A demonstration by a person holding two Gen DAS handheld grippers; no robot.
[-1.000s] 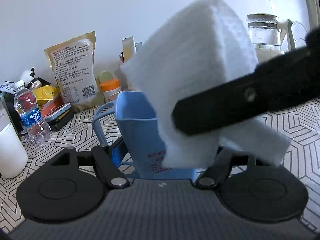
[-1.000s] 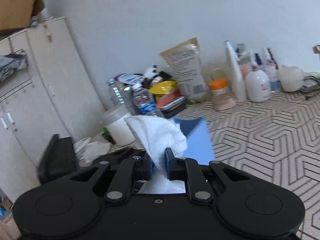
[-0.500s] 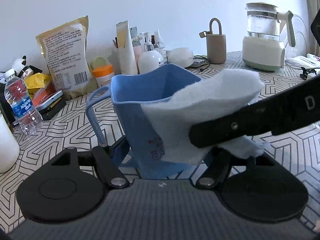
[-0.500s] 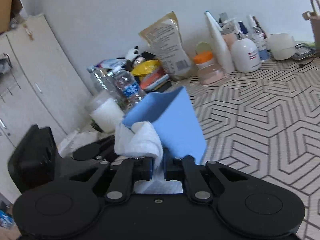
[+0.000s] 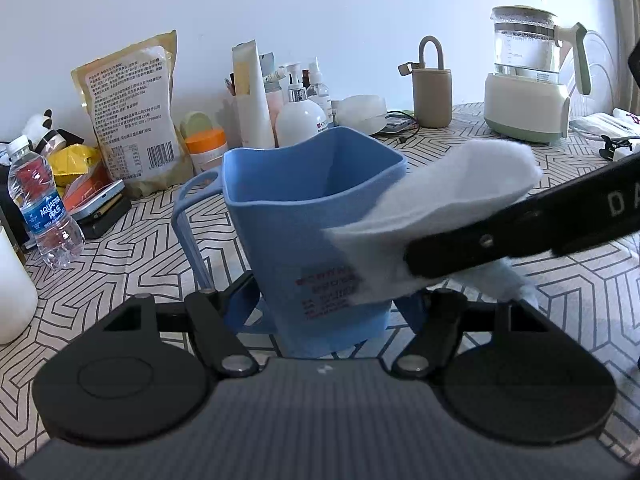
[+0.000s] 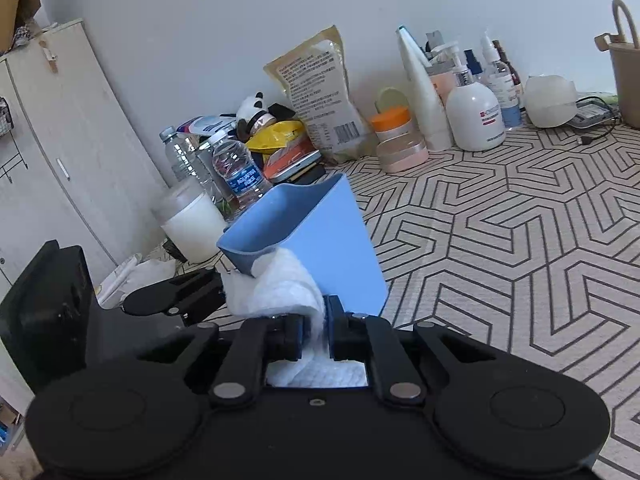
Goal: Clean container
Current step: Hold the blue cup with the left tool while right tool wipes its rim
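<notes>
wipe | my left gripper [image 5: 326, 300] jaws hold blue plastic jug [image 5: 312, 216] steady | right gripper [image 6: 314, 330] jaws pinch white cloth [image 6: 280, 288] | I press cloth along jug's outer wall, keeping it braced

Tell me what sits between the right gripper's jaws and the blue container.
Only the white cloth, pinched by the right gripper against the blue container; right wrist view.

The cup [image 5: 316, 216] is light blue with small red writing on its side. The cloth [image 5: 436, 208] is white. The surface [image 6: 520, 216] is cream with black zigzag lines. A jar [image 6: 394, 138] has an orange lid, and the wall [image 5: 320, 8] is white
</notes>
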